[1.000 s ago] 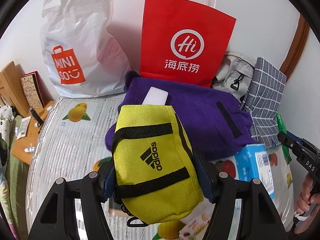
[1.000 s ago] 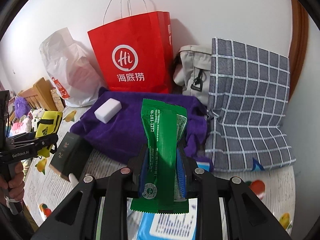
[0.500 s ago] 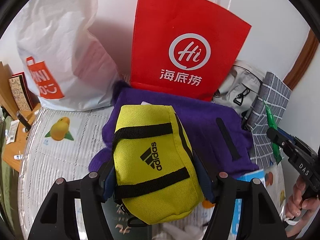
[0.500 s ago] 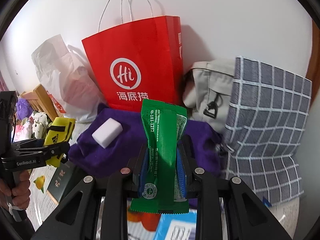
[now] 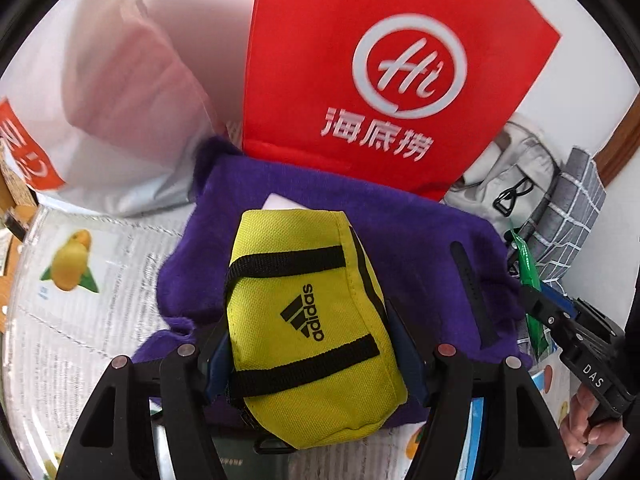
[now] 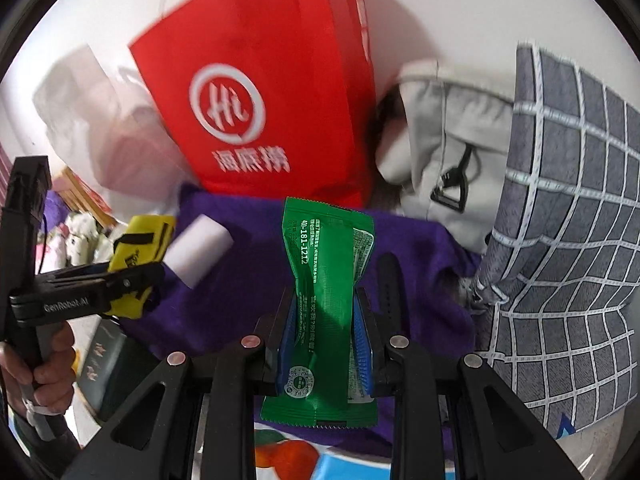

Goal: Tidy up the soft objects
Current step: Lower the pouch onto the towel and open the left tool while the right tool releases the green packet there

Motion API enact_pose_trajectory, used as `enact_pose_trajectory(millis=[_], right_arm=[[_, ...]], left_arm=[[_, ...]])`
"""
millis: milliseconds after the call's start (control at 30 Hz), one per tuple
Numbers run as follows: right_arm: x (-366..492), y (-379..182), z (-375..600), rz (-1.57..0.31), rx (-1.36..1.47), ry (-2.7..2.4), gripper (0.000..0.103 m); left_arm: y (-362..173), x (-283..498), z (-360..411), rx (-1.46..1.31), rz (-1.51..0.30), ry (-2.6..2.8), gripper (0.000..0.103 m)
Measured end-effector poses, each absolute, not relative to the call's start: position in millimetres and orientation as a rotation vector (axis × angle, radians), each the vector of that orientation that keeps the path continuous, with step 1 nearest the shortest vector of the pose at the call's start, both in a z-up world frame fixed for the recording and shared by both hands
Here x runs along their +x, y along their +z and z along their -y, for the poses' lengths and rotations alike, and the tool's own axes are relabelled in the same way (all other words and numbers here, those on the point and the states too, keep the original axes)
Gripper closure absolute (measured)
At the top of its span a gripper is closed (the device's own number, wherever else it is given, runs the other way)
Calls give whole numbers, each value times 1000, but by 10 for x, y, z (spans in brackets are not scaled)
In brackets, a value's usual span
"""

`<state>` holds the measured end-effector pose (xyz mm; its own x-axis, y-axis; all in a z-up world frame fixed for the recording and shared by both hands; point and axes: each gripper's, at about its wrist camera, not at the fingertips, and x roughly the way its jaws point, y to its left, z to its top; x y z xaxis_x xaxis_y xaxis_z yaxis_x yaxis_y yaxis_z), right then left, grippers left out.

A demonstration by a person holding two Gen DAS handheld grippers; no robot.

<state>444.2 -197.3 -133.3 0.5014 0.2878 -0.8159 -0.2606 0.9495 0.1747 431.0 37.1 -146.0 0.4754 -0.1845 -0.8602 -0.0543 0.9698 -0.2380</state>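
Yellow pouch clamped in left claw, green packet pinched in right claw.

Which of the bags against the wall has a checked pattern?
The grey checked bag at the far right; the red paper bag, white plastic bag and pale grey bag are unpatterned.

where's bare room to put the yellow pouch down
Free: the fruit-print cover left of the purple fabric, below the white plastic bag. Crowded: the back, with the red paper bag, grey bag and checked bag.
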Motion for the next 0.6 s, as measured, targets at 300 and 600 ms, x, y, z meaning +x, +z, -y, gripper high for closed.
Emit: enact_pose_trajectory(millis=[300, 600], right_arm=[[4600, -1705, 1951, -1076, 25, 307, 76], [4692, -1951, 1882, -1139, 9, 257, 75]], left_arm=[[-1660, 4435, -408, -214, -1120, -54, 35], [-1791, 4483, -407, -217, -1171, -62, 34]])
